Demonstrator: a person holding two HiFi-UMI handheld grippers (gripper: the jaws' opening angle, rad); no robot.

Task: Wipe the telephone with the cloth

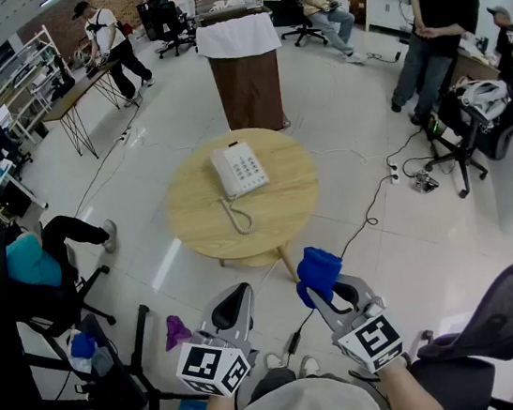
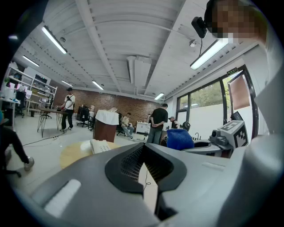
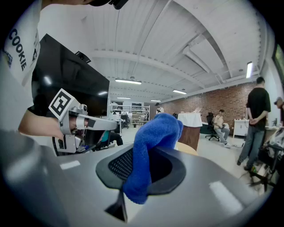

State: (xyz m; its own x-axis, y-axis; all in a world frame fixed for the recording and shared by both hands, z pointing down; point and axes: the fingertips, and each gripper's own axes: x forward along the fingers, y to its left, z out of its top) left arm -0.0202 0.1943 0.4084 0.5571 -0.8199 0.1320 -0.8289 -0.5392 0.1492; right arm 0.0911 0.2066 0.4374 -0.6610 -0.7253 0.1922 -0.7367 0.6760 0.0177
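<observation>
Ceiling strip lamps (image 2: 208, 53) and windows (image 2: 202, 106) gave bright, even light (shadows were faint); the floor (image 1: 165, 264) showed glare; fisheye bent the edges; corners were black.

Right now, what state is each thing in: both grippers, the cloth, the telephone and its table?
left gripper: shut, fingers together, nothing between them, short of the table.
right gripper: shut on the cloth.
cloth: blue, bunched, pinched in the right gripper, not touching the telephone.
telephone: flat on the round table, handset on its cradle, cord curled in front.
round table: upright, carrying the telephone.
</observation>
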